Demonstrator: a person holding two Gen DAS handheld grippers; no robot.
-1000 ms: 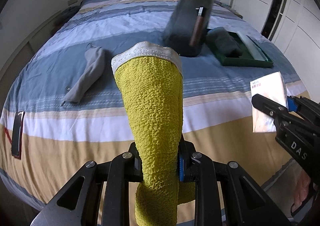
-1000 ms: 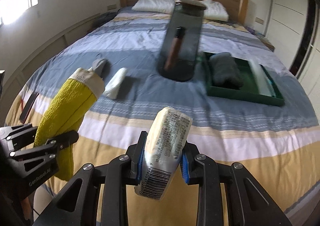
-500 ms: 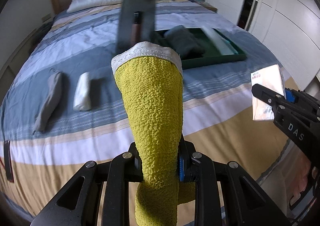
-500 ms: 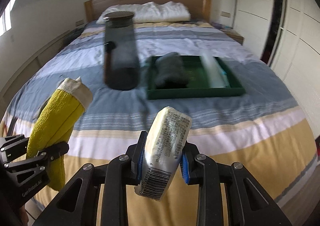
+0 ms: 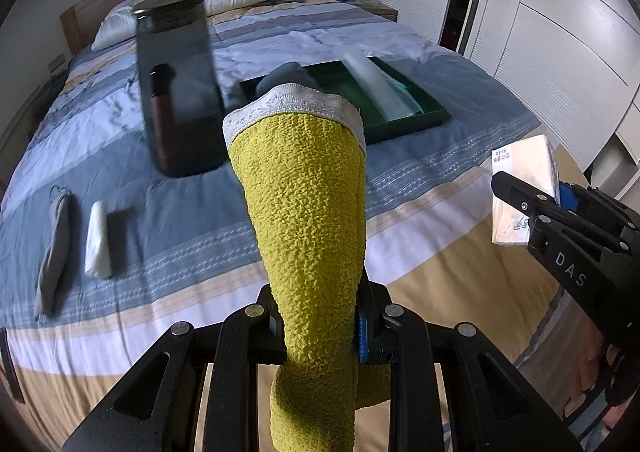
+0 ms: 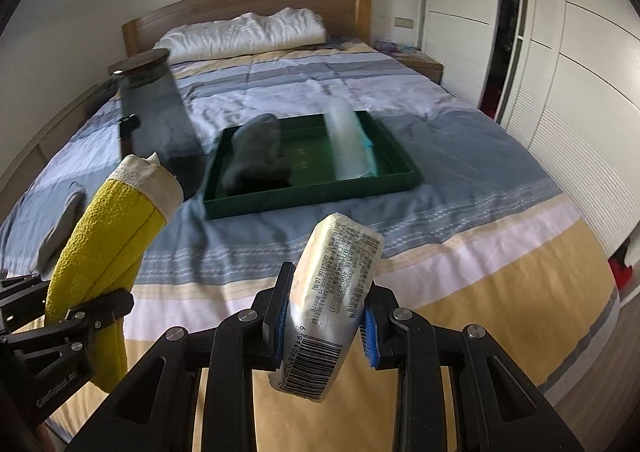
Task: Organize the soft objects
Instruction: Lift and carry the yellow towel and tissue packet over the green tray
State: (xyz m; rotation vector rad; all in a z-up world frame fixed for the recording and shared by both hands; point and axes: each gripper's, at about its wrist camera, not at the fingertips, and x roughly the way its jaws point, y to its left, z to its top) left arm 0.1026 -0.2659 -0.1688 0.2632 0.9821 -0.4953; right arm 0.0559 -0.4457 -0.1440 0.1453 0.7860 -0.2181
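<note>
One green tray (image 6: 316, 197) on the bed (image 6: 460, 171), my left hand-held gripper (image 5: 320, 328) clamped on one yellow towel (image 5: 308, 211), my right hand-held gripper (image 6: 326, 322) clamped on one tissue pack (image 6: 332, 292)

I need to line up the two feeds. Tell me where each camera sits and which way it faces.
Left wrist: on the left gripper, facing up the bed to the headboard; its fingers clamp a yellow towel; the right gripper shows at right.
Right wrist: on the right gripper, facing the green tray; it clamps a tissue pack; the left gripper shows at left.
Shared: bed, tray, dark jar, both held items.
</note>
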